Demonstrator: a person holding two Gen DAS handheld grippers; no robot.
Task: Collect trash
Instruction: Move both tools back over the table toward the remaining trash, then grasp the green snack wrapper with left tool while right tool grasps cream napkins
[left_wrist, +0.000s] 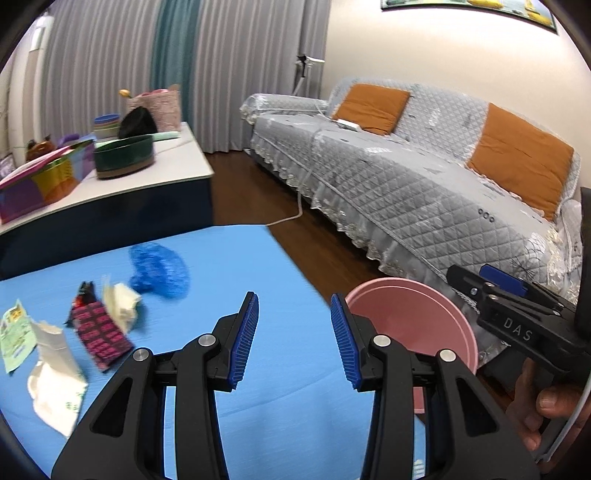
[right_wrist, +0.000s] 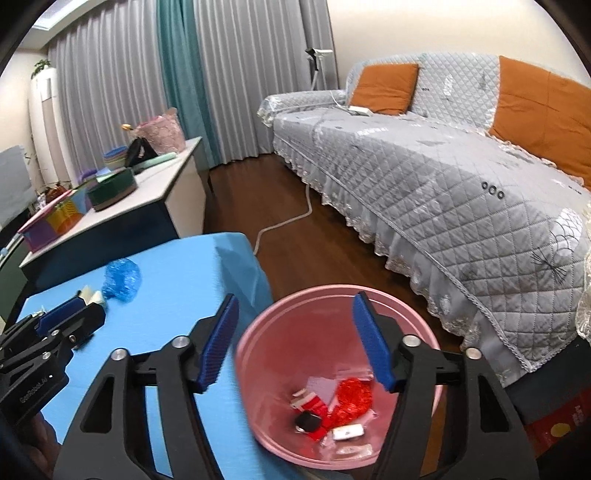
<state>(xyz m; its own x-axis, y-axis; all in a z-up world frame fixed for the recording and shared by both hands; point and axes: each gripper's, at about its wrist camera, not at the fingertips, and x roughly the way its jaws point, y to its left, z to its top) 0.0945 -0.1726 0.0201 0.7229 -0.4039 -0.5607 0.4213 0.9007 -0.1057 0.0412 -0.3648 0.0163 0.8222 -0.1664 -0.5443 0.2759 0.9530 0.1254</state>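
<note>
On the blue table (left_wrist: 258, 406) lie a crumpled blue plastic piece (left_wrist: 159, 271), a black-and-pink wrapper (left_wrist: 98, 328), crumpled white paper (left_wrist: 120, 306), a white pouch (left_wrist: 51, 376) and a green leaflet (left_wrist: 14, 336). My left gripper (left_wrist: 293, 299) hangs open above the table, right of this litter, with nothing between its pads. A pink bin (right_wrist: 332, 290) stands off the table's right edge, holding red wrappers and other scraps (right_wrist: 332, 402). My right gripper (right_wrist: 295, 299) is open over the bin, empty. The left gripper (right_wrist: 62, 314) and blue plastic (right_wrist: 122, 278) show at left.
A grey quilted sofa (left_wrist: 424, 177) with orange cushions runs along the right wall. A low white cabinet (left_wrist: 159, 173) behind the table carries boxes and bowls. A white cable (right_wrist: 291, 218) lies on the wooden floor. A hand (left_wrist: 546, 406) holds the right gripper.
</note>
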